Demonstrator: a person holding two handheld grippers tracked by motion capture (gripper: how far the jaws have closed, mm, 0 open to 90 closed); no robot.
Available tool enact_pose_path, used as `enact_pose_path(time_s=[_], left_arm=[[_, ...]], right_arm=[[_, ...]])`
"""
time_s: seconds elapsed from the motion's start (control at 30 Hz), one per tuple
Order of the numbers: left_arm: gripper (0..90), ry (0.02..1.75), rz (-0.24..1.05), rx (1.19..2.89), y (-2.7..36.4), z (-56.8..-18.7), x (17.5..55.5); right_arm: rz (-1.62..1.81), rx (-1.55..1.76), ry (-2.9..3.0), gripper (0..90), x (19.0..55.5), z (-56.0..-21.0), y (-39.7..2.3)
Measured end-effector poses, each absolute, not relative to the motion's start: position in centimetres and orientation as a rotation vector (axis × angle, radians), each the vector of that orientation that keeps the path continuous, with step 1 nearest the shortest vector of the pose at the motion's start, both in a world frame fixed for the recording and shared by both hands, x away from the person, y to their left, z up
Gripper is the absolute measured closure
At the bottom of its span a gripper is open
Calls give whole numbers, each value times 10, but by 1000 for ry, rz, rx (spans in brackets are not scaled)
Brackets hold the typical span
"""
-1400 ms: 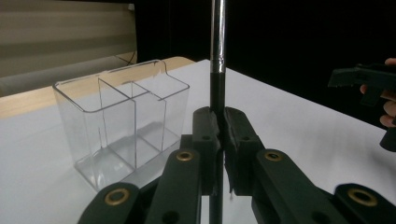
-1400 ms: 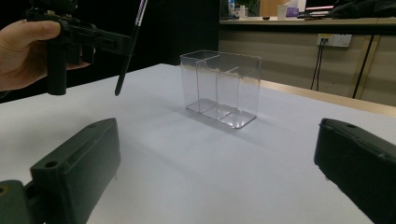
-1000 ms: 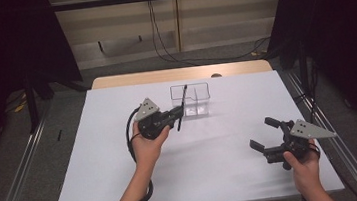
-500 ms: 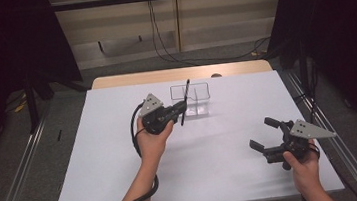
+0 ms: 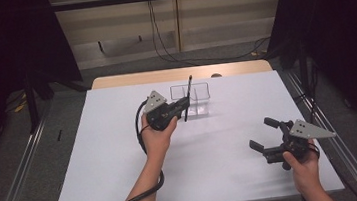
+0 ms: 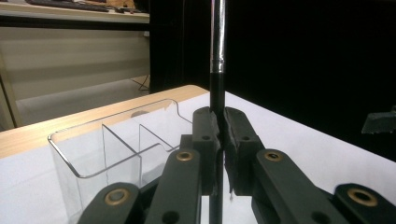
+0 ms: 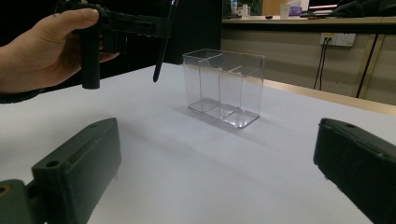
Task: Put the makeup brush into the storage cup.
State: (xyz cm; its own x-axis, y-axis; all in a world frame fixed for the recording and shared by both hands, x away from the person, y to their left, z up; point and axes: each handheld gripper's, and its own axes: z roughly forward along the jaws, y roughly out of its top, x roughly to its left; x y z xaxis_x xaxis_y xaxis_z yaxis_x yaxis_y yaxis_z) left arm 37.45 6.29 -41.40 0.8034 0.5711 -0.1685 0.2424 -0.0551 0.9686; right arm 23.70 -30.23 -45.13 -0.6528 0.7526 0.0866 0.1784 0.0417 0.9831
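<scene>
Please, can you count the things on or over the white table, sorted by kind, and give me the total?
Clear holder with compartments: 1
Black pen-like stick, held upright in the left gripper: 1
Hand-held grippers, left and the right gripper: 2
Total: 4

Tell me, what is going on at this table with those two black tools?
A person sits at a white table with a gripper in each hand. The left gripper is shut on a thin black pen, held nearly upright in the air beside a clear plastic box with compartments. The pen is not yet in the box, and I see nothing inside the compartments. The right gripper hangs open near the table's right edge, holding nothing. It looks as if the pen may be headed for the box.
</scene>
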Motion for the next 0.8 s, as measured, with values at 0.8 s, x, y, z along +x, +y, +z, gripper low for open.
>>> enact_pose_path(time_s=[0.8], left_arm=[[839,680,305,1583,51,-411,389]], right_arm=[[1653,930,1871,5,236,-451,-302]])
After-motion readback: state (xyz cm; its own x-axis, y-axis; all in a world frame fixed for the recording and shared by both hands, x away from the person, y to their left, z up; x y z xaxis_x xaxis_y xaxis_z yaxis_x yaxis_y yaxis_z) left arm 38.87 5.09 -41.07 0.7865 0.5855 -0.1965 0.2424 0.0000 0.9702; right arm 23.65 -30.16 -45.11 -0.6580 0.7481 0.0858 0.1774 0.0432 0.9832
